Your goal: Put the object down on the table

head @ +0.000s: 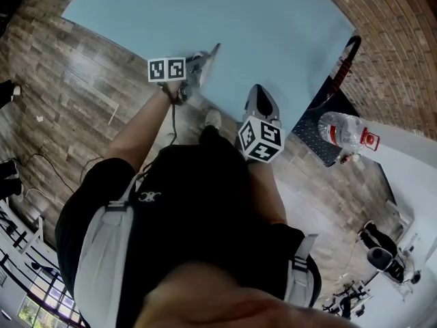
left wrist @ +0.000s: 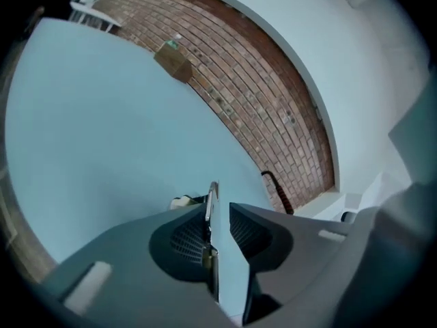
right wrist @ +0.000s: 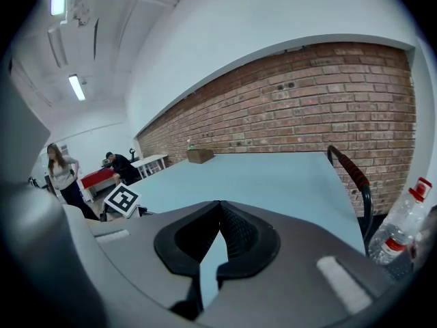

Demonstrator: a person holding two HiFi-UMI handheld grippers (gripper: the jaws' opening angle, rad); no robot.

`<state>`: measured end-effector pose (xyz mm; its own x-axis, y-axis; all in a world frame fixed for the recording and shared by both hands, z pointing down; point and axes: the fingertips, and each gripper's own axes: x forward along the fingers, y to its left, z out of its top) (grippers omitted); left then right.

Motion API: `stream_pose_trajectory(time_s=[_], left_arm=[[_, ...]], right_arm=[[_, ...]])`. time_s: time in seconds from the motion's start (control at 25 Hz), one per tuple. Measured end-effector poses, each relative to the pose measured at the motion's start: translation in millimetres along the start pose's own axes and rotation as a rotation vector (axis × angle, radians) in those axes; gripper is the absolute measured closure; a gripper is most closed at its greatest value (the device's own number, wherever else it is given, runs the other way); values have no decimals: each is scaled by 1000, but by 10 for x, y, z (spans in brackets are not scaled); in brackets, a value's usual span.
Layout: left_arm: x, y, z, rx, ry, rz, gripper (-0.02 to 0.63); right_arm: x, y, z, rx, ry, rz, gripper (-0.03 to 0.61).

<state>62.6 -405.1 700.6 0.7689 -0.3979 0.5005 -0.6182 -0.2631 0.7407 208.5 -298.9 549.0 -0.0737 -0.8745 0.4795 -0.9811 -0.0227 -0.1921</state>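
Note:
A thin flat object [left wrist: 212,207], seen edge-on with a metallic rim, stands between the jaws of my left gripper [left wrist: 220,209]. It lies against the left pad [left wrist: 188,236], and a strip of table shows between it and the right pad, so the jaws are open. I cannot tell whether it rests on the light blue table [left wrist: 102,128]. In the head view the left gripper [head: 199,67] sits at the table's [head: 259,26] near edge. My right gripper [head: 261,102] hangs beside it, its tips [right wrist: 218,205] closed together with nothing between them.
A water bottle [head: 348,132] stands on a dark platform to the right, beside a black bar with a red grip [head: 345,63]. A cardboard box [left wrist: 174,61] sits at the table's far edge by the brick wall. Two people [right wrist: 61,173] are far off.

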Motion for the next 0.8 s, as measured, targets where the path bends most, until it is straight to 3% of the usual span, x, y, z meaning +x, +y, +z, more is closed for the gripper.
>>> stream_pose_trajectory(time_s=[0.2, 0.44, 0.6, 0.72, 0.8], left_arm=[[-69, 62, 112, -151, -100, -97, 500], [-190, 120, 259, -130, -157, -83, 479], [-363, 177, 343, -42, -206, 21, 490], [-543, 76, 397, 105, -243, 132, 586], [-632, -82, 420, 192, -251, 163, 609]], right_arm=[[-9, 10, -27, -1, 8, 5, 563], [1, 28, -11, -8, 9, 10, 563], [21, 91, 19, -11, -1, 21, 563], [26, 145, 45, -14, -9, 34, 563], [23, 191, 75, -14, -18, 43, 563]])
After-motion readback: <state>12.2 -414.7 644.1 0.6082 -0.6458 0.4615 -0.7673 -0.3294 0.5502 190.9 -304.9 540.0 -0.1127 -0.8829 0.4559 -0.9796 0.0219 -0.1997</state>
